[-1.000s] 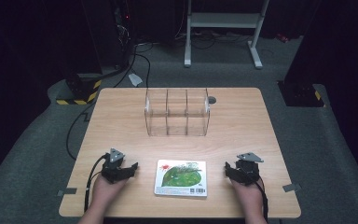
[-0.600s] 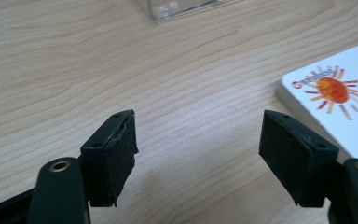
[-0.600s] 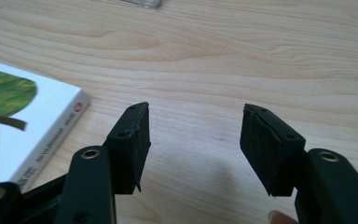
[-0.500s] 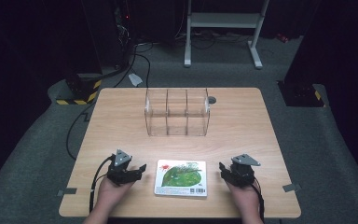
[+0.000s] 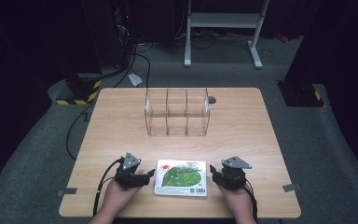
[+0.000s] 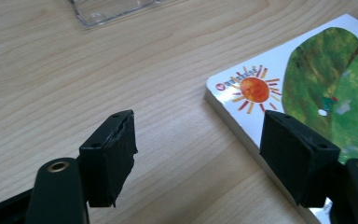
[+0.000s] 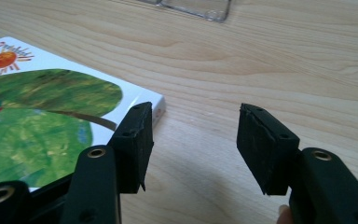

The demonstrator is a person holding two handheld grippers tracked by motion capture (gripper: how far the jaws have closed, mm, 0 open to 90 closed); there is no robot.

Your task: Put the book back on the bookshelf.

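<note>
The wooden table carries everything here. At its far middle stands a clear plastic organizer with three compartments side by side, open at the top. Near the front edge lies a board book, flat, cover up, with a big green leaf and a small orange sun in one corner; it is well apart from the organizer.

The left gripper is at the left short edge of the book, held low over the table. In the left gripper view its jaws stand wide apart; one pad is over the corner of the book by the sun, the other pad over bare wood, and nothing is gripped. Whether the pad touches the cover I cannot tell from this angle.

The right gripper is at the right short edge of the book. Its jaws have just been closing but remain apart, about half open, with only bare table between them; one pad is just beside the corner of the book.
</note>
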